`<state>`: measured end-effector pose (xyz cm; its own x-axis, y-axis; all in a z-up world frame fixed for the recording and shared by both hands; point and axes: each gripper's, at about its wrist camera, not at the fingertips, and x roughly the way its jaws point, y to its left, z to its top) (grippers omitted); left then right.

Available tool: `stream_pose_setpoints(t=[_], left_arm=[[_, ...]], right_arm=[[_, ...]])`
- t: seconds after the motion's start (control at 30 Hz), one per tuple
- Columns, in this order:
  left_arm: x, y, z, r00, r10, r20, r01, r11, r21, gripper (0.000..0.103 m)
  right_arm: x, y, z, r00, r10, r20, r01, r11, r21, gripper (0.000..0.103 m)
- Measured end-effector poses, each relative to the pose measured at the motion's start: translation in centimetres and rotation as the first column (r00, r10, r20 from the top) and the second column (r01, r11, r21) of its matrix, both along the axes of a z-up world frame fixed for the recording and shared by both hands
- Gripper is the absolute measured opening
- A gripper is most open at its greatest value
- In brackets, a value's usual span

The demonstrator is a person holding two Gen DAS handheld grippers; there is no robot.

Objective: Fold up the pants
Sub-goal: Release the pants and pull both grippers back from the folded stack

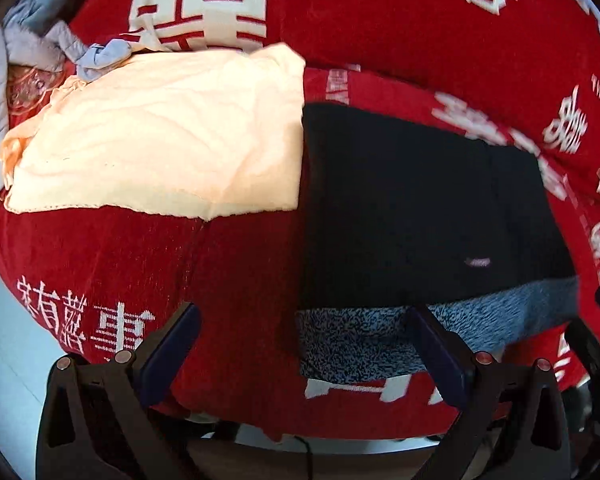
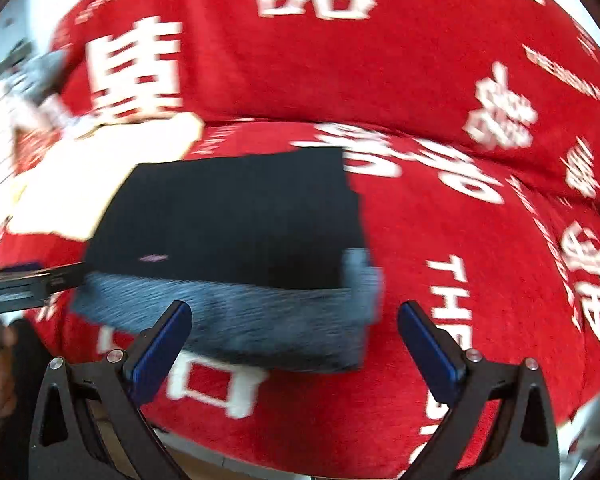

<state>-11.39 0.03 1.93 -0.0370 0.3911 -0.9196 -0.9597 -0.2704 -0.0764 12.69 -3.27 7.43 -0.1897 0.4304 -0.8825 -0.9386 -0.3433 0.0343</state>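
**On the red sofa: folded dark pants, both grippers wide and empty**

On the red sofa cover (image 1: 380,40), printed with white characters, the whole work area is taken up; it drapes over a seat cushion and a back cushion. A cream folded garment (image 1: 160,140) is laid on the left part of the seat, with its right edge just beside the pants. A grey garment (image 1: 40,20) is bunched at the far left corner, well apart from the work.

The pants (image 1: 420,208) are seen as a dark, roughly square block in the middle of the seat, with a fuzzy blue-grey lining band (image 1: 480,320) exposed along the near edge. A small pale label (image 1: 476,262) is visible on the top layer. The fold is judged mostly done; the lining strip sticks out unevenly, more at the right corner in the right wrist view (image 2: 360,280).

The left gripper (image 1: 304,344) is held spread apart with nothing between its fingers, near the left front corner of the band. The right gripper (image 2: 296,344) is likewise spread and empty, at the right front corner. The right view is motion-blurred.

For a clean finish, the near edge should be pinched at both corners through all layers, lifted together, and brought over evenly so the lining is hidden. The fleece is judged thick and springy, so a deep bite is advised.
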Motion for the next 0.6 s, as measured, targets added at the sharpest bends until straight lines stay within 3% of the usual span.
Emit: stream_pose_setpoints(t=[0.27, 0.37, 0.5, 0.6], left_arm=[[0.5, -0.2, -0.8, 1.0, -0.005, 0.004, 0.005, 1.0, -0.015, 0.103], [0.6, -0.5, 0.0, 1.0, 0.006, -0.002, -0.006, 1.0, 0.002, 0.103], [1.1, -0.9, 1.4, 1.0, -0.007, -0.013, 0.008, 0.998, 0.068, 0.103], [0.9, 0.1, 0.0, 0.999, 0.006, -0.035, -0.006, 1.0, 0.007, 0.103]], right_arm=[[0.7, 1.4, -4.8, 0.998, -0.054, -0.042, 0.046, 0.984, -0.17, 0.102], [0.5, 0.3, -2.1, 0.997, -0.06, -0.042, 0.057, 0.996, -0.073, 0.102], [-1.3, -1.2, 1.1, 0.998, 0.049, -0.044, -0.046, 0.996, 0.077, 0.102], [-2.5, -0.9, 0.2, 0.993, 0.105, -0.052, -0.103, 0.994, 0.032, 0.102]])
